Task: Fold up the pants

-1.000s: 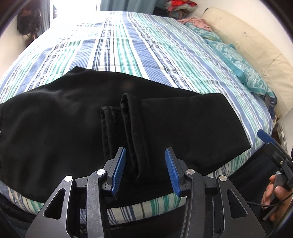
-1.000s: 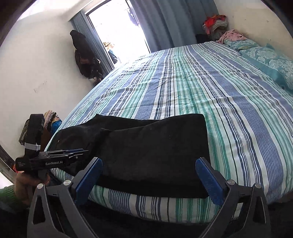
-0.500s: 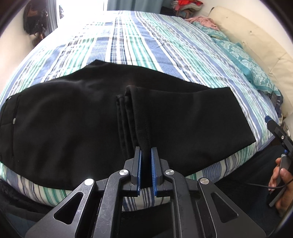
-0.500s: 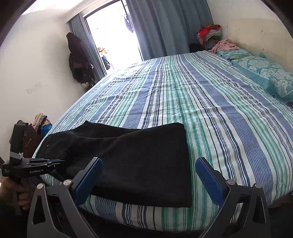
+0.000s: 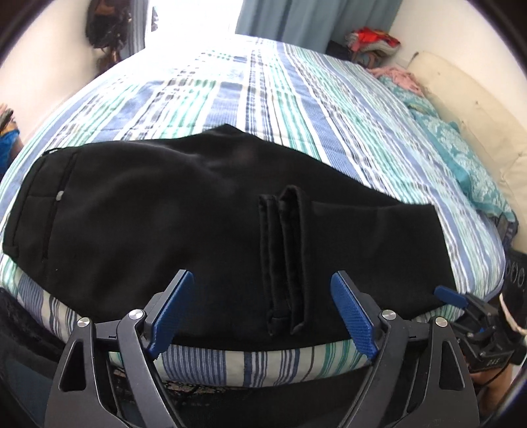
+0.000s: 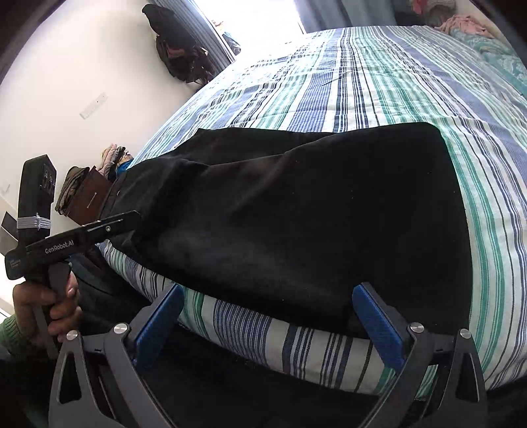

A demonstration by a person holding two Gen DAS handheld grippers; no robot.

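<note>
A bed [image 5: 296, 98] under a sheet striped blue, green and white fills both views. Teal patterned pillows [image 5: 467, 164] lie along its right side against a cream headboard [image 5: 477, 112]. A pile of red and pink clothes [image 5: 372, 39] sits at the far corner by a grey-blue curtain [image 5: 280, 19]. Dark bags [image 6: 178, 49] hang on the white wall [image 6: 82, 82].

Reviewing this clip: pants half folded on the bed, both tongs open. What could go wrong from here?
1. The black pants lie at the striped bed's near edge; a tug may drag them off.
2. The leg hems lie loose between the opening left tongs; a regrip may catch only one layer.
</note>
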